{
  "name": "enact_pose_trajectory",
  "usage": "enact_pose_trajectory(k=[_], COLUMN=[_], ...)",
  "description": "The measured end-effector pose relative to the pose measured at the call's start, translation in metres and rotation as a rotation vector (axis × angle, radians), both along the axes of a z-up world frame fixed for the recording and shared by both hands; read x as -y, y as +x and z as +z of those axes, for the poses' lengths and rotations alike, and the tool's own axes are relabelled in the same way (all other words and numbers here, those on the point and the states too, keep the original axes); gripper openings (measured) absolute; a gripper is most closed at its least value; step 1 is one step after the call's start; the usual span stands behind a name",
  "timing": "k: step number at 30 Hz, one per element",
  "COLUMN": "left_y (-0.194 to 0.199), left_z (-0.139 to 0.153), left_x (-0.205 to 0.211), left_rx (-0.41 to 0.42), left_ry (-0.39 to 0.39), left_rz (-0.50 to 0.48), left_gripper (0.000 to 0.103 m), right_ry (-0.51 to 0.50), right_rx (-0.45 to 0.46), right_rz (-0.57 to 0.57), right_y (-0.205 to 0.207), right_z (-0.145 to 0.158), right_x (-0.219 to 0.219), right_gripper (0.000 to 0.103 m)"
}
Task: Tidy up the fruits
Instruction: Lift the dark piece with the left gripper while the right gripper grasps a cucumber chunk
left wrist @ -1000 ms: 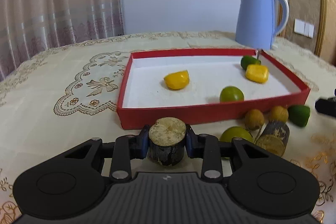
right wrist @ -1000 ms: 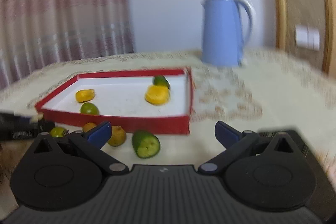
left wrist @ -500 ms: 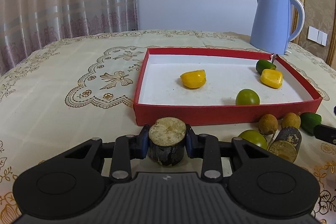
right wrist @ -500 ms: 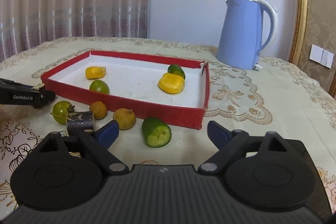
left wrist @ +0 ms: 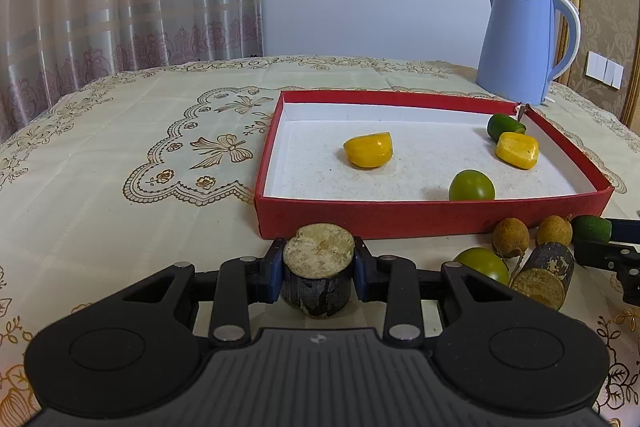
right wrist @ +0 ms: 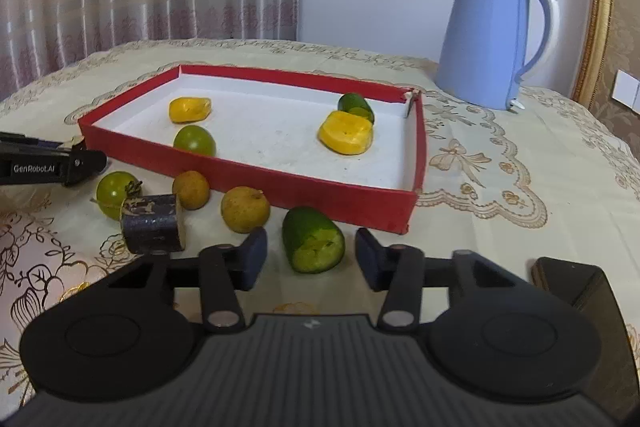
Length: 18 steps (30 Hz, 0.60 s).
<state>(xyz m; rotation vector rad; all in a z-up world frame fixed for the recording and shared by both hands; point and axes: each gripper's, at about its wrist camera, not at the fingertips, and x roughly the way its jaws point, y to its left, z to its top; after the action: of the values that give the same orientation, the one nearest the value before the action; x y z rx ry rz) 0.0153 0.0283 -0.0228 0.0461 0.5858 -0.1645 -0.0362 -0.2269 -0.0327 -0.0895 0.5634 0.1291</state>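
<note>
The tray (left wrist: 436, 217) sits mid-counter (left wrist: 120, 195), four fruit pieces inside. The kettle (left wrist: 520, 43) stands behind its far right corner. Before the tray's near wall lie loose fruits and a stub (right wrist: 152, 223).

Our left tongs (left wrist: 319, 269) matte black, ribbed grey plate at centre, two round black discs flanking, blue pads on the fingertips (left wrist: 270, 269), silver screw heads on the links, our right tongs (right wrist: 310, 259) alike, white "GenRobot.AI" lettering on the side.
</note>
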Motion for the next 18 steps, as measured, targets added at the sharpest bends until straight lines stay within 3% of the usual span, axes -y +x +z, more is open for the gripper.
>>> enact_pose_trajectory(k=[6, 18], left_y=[0.0003, 0.0013], left_z=[-0.0006, -0.0022], left_x=[-0.0001, 0.0076], left_rx=[-0.002, -0.008], left_ry=[0.002, 0.047], left_rz=[0.000, -0.008], left_gripper=[0.032, 0.033], right_ry=[-0.007, 0.005], right_rx=[-0.002, 0.002], right_rz=[-0.013, -0.030], right_y=[0.0012, -0.0001], right_z=[0.0001, 0.0010], right_x=[-0.0002, 0.0029], right_gripper=[0.032, 0.032])
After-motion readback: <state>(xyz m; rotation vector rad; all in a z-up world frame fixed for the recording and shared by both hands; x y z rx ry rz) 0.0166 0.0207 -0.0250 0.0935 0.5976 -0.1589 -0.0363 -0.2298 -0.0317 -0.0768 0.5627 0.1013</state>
